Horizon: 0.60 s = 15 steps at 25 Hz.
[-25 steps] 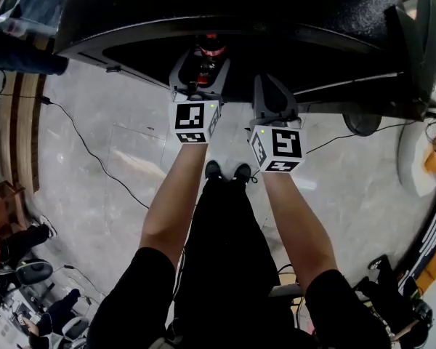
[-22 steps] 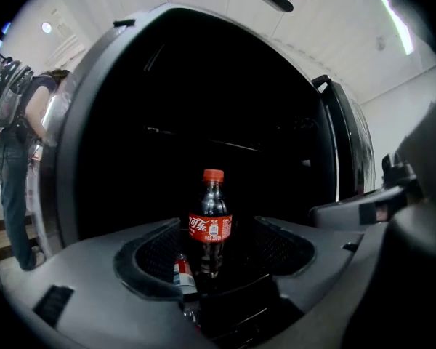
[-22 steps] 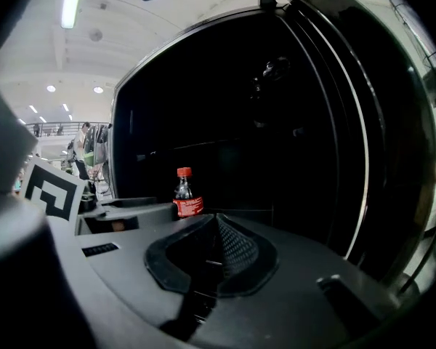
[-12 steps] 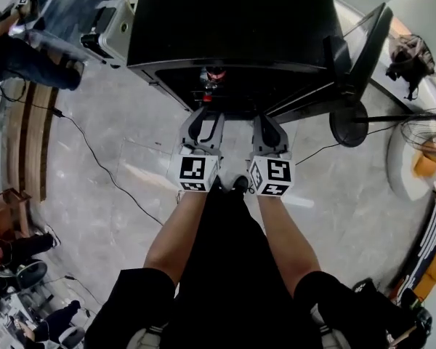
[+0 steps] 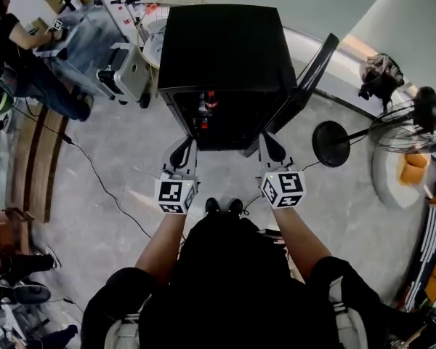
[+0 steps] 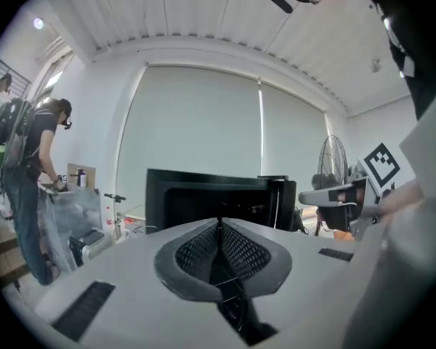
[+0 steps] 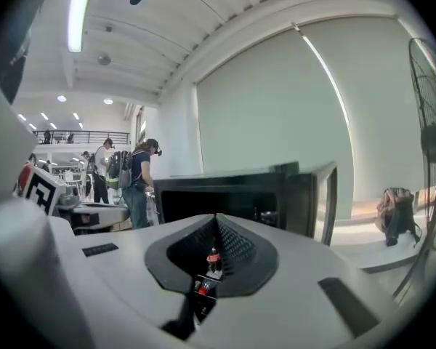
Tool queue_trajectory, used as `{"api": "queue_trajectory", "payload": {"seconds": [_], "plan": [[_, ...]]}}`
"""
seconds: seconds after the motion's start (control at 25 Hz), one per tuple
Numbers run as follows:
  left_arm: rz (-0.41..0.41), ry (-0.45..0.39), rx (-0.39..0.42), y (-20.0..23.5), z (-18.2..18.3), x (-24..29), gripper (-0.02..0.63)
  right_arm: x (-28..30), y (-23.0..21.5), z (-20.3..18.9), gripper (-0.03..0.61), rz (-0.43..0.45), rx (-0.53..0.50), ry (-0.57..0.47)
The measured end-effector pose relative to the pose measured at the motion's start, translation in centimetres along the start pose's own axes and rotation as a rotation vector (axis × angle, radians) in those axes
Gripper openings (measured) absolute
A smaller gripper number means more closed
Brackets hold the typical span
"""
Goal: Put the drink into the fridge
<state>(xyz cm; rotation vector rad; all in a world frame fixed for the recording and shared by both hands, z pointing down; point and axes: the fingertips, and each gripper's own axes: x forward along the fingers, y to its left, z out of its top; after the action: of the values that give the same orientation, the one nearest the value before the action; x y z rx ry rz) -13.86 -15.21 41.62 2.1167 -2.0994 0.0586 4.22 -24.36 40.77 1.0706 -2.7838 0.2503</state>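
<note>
The black fridge stands on the floor with its door swung open to the right. Red-capped drink bottles stand inside it. Both grippers hang in front of the opening, clear of it. My left gripper has just been closing its jaws and is now shut, with nothing between the pads. My right gripper is shut and empty too. In the right gripper view, a red-capped bottle in the fridge shows through the slit below the gripper's tip. The left gripper view shows the fridge ahead.
A floor fan on a round base stands right of the door, with a bag behind it. A person works at a cluttered table at the far left. A cable runs across the floor.
Both grippers have drawn back from the fridge and risen. The left jaws, open round a red-capped bottle inside the fridge a second ago, have shut empty; the bottle stays in the fridge.
</note>
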Motion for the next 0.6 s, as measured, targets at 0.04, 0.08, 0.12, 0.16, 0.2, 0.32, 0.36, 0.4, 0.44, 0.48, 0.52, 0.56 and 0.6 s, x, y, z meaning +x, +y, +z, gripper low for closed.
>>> {"api": "queue_trajectory", "payload": {"seconds": [0.04, 0.08, 0.12, 0.16, 0.2, 0.32, 0.36, 0.4, 0.44, 0.48, 0.52, 0.56, 0.6], "plan": [[0.014, 0.002, -0.011, 0.7, 0.9, -1.0, 0.029, -1.0, -0.2, 1.1, 0.021, 0.007, -0.016, -0.008], [0.027, -0.003, -0.018, 1.4, 2.0, -1.9, 0.023, -1.8, -0.5, 2.2, 0.021, 0.013, -0.031, -0.017], [0.038, -0.015, -0.017, 2.1, 3.2, -2.7, 0.021, -2.5, -0.6, 3.3, 0.021, 0.020, -0.044, -0.028], [0.046, -0.029, -0.013, 2.7, 4.3, -3.4, 0.020, -3.0, -0.6, 4.3, 0.021, 0.029, -0.055, -0.037], [0.050, -0.041, -0.009, 3.2, 5.3, -4.2, 0.017, -3.6, -0.6, 5.1, 0.021, 0.038, -0.062, -0.044], [0.062, -0.049, -0.006, 3.9, 6.5, -6.3, 0.015, -5.9, -0.5, 6.7, 0.021, 0.039, -0.070, -0.061], [0.071, -0.048, -0.010, 4.3, 6.6, -7.0, 0.015, -6.6, -0.5, 7.1, 0.021, 0.033, -0.066, -0.069], [0.082, -0.049, -0.014, 4.7, 6.8, -7.6, 0.014, -7.2, -0.5, 7.5, 0.021, 0.027, -0.059, -0.077], [0.094, -0.052, -0.018, 5.1, 7.1, -8.3, 0.014, -7.9, -0.5, 7.7, 0.021, 0.019, -0.053, -0.082], [0.104, -0.056, -0.021, 5.4, 7.4, -9.0, 0.014, -8.6, -0.6, 7.9, 0.021, 0.010, -0.047, -0.086], [0.112, -0.061, -0.019, 5.6, 7.8, -9.6, 0.014, -9.2, -0.8, 7.9, 0.021, -0.002, -0.042, -0.087], [0.116, -0.066, -0.014, 5.6, 8.1, -10.0, 0.015, -9.8, -1.2, 7.7, 0.021, -0.016, -0.039, -0.085], [0.119, -0.070, -0.010, 5.5, 8.4, -10.3, 0.014, -10.2, -1.6, 7.4, 0.021, -0.030, -0.039, -0.081]]}}
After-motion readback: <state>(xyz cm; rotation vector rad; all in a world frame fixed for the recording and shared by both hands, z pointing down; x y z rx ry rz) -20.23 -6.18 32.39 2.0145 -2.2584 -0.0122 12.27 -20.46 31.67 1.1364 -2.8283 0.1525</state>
